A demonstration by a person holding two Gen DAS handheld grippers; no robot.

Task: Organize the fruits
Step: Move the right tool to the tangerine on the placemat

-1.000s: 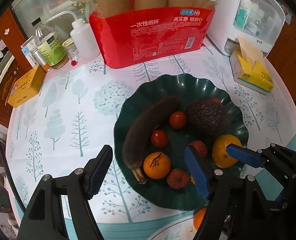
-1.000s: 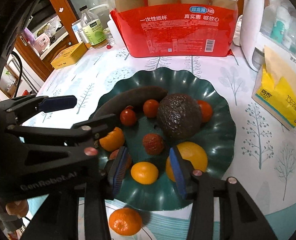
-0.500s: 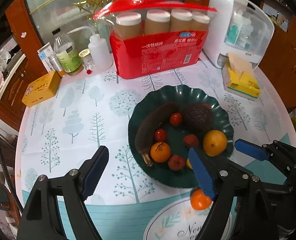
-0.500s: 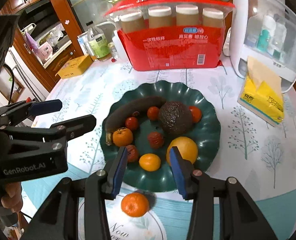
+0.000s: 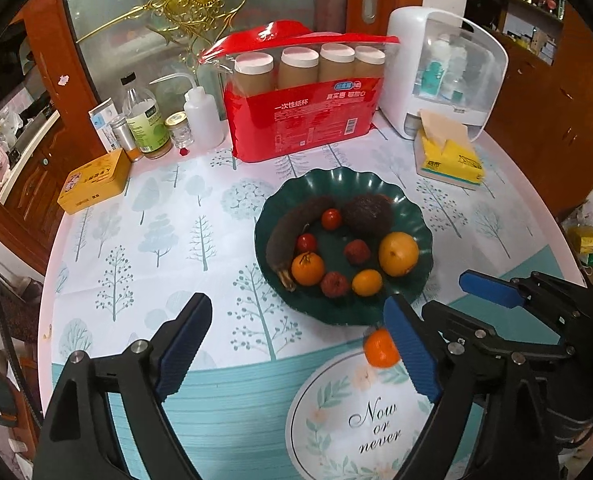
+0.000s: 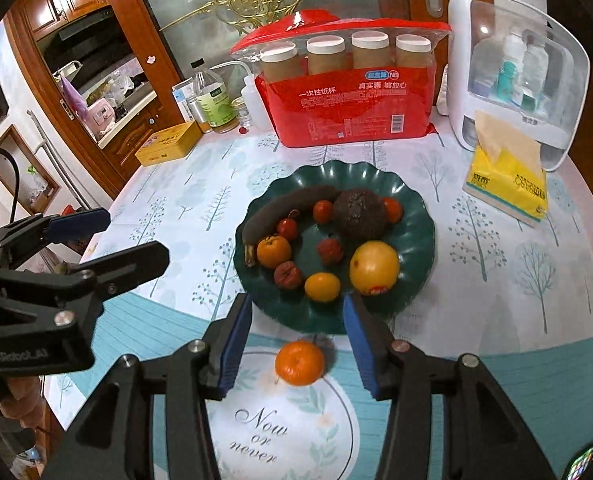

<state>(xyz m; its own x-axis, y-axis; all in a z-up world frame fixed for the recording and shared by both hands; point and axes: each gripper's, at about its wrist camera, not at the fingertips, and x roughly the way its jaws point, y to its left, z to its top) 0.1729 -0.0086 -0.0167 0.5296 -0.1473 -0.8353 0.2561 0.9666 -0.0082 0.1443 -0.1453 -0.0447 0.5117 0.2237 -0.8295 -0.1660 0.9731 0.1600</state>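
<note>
A: Fruits, item one: loose mandarin (image 6: 299, 362), on the tablecloth (image 5: 136, 248) just outside the near rim of the green plate (image 6: 416, 208). Lies between the blue pads of the right gripper (image 6: 298, 344), not touched by them.

B: Plate contents?

A: Blackened banana (image 6: 284, 210), dark avocado (image 6: 358, 213), large orange (image 6: 374, 267), two smaller citrus, cherry tomatoes, two reddish rough-skinned fruits, possibly lychees; too small to say.

B: Tool condition?

A: Right gripper: jaws spread, holding nothing, straddling the mandarin. Left gripper (image 5: 296, 352): jaws spread wide, holding nothing, hanging over bare cloth left of the plate.

B: Step in hand?

A: By my reading, collecting the last stray fruit. Next move calls for lowering the right jaws level with the mandarin's middle, closing gently since it is round and may roll, then lifting it over the scalloped rim into a free spot.

B: Anything obscured?

A: In the left view a finger covers the mandarin's right edge. One tomato sits half hidden behind the avocado. How high the jaws stand above the mandarin cannot be told.
</note>
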